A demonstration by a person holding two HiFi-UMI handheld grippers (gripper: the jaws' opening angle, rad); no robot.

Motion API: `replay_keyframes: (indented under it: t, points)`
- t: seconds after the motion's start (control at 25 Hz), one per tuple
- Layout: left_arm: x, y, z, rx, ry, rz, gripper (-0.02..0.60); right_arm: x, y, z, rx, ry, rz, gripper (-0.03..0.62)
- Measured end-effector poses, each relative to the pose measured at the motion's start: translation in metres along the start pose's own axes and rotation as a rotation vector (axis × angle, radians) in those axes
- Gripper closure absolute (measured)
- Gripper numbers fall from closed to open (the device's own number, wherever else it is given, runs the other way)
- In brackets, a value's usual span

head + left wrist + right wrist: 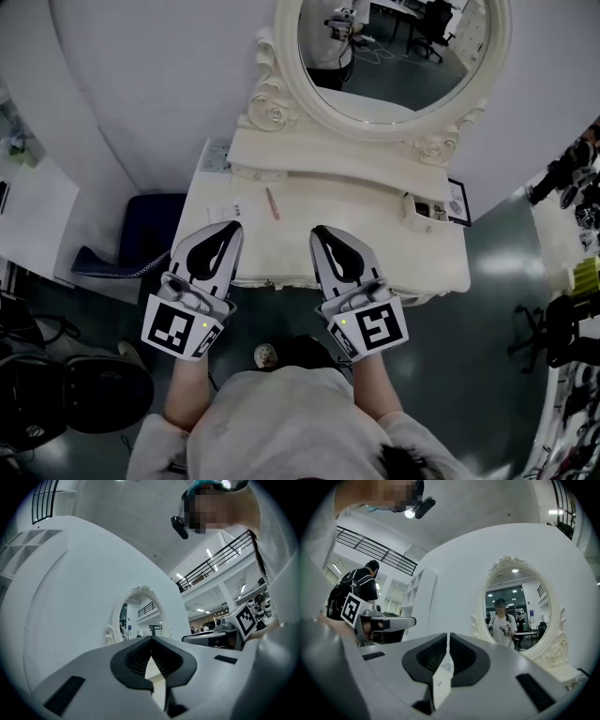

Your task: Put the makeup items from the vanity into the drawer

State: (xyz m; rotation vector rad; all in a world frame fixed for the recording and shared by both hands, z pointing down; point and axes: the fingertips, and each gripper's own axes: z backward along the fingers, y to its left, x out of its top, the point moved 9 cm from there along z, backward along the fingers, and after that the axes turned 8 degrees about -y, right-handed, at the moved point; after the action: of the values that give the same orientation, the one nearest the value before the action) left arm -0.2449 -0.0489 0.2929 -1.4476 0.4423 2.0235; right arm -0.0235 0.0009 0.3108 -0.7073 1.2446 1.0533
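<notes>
Head view, vanity (366, 246): white, with an oval mirror (394, 52) standing at its back.
Head view, makeup item: a slim pink pencil (273, 202) lies on the vanity top, just beyond the two gripper tips and touching neither.
Head view, right end of the top: a few small things, too small to tell.
Head view, left gripper (233, 226): over the vanity's front edge, pointing at the mirror.
Head view, right gripper (319, 230): beside the left one, pointing the same way.
Left gripper view, jaws: the left gripper (151, 638) has its tips pressed together, with nothing between them; the mirror (136, 616) stands ahead.
Right gripper view, jaws: the right gripper (448, 635) is closed to a hairline slit and empty; the mirror (518, 616) shows a reflected person.
</notes>
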Motion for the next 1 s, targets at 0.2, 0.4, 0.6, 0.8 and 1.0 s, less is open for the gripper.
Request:
replay_keyframes:
  t: [0.2,0.4,0.6,0.8,1.0]
  points:
    - [-0.012,0.013,-0.014,-0.004,0.011,0.019,0.566,-0.009,-0.008,-0.015,0.0,0.016,-0.005,0.563]
    - [-0.02,0.028,-0.033,0.002,0.008,0.019,0.566,-0.018,-0.02,-0.038,0.019,0.034,-0.011,0.563]
    - [-0.026,0.044,-0.054,0.019,0.003,0.016,0.566,-0.024,-0.037,-0.065,0.044,0.058,-0.014,0.562]
    - [-0.035,0.057,-0.071,0.036,0.006,0.014,0.566,-0.038,-0.056,-0.09,0.075,0.079,-0.014,0.562]
    - [-0.044,0.067,-0.081,0.071,0.015,0.013,0.566,-0.059,-0.07,-0.113,0.102,0.147,-0.043,0.562]
